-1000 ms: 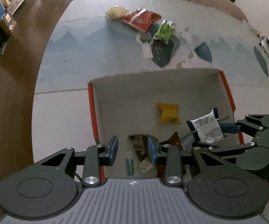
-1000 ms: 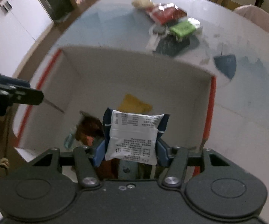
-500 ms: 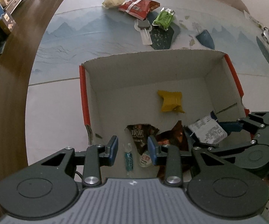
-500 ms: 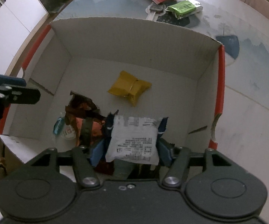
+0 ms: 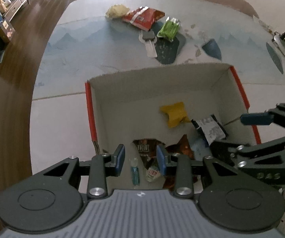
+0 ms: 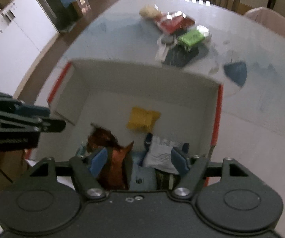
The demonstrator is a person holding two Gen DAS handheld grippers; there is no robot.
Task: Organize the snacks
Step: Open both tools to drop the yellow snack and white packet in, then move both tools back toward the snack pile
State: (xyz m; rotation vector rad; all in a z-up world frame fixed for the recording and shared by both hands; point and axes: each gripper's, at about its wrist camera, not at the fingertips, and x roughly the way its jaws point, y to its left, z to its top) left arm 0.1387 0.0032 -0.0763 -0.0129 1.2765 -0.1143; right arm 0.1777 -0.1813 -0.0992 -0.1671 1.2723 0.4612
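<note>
Hovering over the box (image 6: 146,73) with jaws spread, the right gripper (image 6: 138,158) looks finished dropping the white packet (image 6: 162,154); the empty, parted left gripper (image 5: 140,159) waits, with far-table snacks, like the green pack (image 5: 169,28), likely next.

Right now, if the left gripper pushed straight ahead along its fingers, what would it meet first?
Probably the brown snack packet lying in the box, seen between the open left gripper fingers; depth is uncertain, so the small blue tube might come first.

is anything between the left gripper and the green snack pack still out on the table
Yes. The far wall of the cardboard box rises between the left gripper and the green snack pack. Beyond the wall, only open tabletop and a small grey-and-white packet beside the pack.
</note>
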